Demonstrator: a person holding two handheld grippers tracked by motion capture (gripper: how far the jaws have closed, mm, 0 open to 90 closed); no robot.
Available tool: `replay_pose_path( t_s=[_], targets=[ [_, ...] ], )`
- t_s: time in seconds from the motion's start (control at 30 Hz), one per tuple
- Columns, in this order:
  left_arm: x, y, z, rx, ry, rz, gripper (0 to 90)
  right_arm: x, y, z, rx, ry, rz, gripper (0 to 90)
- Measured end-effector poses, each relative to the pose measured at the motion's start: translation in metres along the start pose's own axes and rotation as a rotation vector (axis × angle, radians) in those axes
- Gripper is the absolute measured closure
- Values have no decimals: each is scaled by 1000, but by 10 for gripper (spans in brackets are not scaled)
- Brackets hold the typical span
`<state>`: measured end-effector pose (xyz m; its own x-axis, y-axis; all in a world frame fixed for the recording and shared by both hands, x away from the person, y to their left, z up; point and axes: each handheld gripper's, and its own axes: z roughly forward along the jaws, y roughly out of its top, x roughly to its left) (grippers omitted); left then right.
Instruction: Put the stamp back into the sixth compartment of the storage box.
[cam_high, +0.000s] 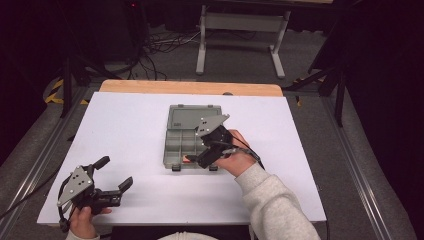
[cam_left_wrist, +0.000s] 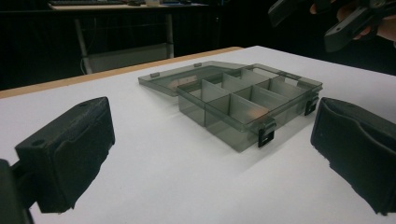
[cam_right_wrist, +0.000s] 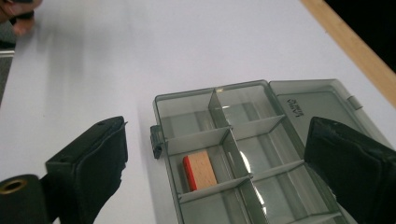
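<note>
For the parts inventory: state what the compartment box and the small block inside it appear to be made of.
Compartment box: most likely moulded plastic, smoky grey and see-through, glossy; the white table shows through its walls, dividers and opened lid, and glints sit on the floor. Its black latches look like opaque plastic.

Small block: probably bare wood, pale tan and matt with faint grain, one long side coloured red, apparently painted.

Smoky grey see-through organiser box (cam_right_wrist: 261, 154), black latches. Inside it, pale wooden block (cam_right_wrist: 200, 171) with red edge. Right gripper (cam_right_wrist: 219, 168): black jaws, grey plate on top. Left gripper (cam_left_wrist: 210, 154): black too. White table cover (cam_high: 125, 130), light wood strip at far edge. Person's sleeve (cam_high: 277, 205) light grey.
</note>
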<state>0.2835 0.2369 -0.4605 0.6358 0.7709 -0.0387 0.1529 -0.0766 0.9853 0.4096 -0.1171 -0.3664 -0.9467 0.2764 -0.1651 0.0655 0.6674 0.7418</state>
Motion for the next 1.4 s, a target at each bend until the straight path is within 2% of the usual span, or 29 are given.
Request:
replay_pose_path(
  t_s=[0.37,0.5,0.77,0.93,1.07,1.4],
  targets=[
    [0,0,1,2,2,-1,7,12,-16,-36,-88,-66,22,36],
    [0,0,1,2,1,2,7,16,-27,-50,-154,-93,43,39],
    [-1,0,1,2,2,3,7,23,-55,-69,-221,-135,107,39],
    [-1,0,1,1,4,2,7,28,-77,-78,-262,-163,132,38],
    [-2,0,1,3,3,5,7,31,-102,-83,-300,-192,170,36],
    [-2,-1,2,6,6,6,7,40,-157,-88,-358,-248,252,25]
  ],
)
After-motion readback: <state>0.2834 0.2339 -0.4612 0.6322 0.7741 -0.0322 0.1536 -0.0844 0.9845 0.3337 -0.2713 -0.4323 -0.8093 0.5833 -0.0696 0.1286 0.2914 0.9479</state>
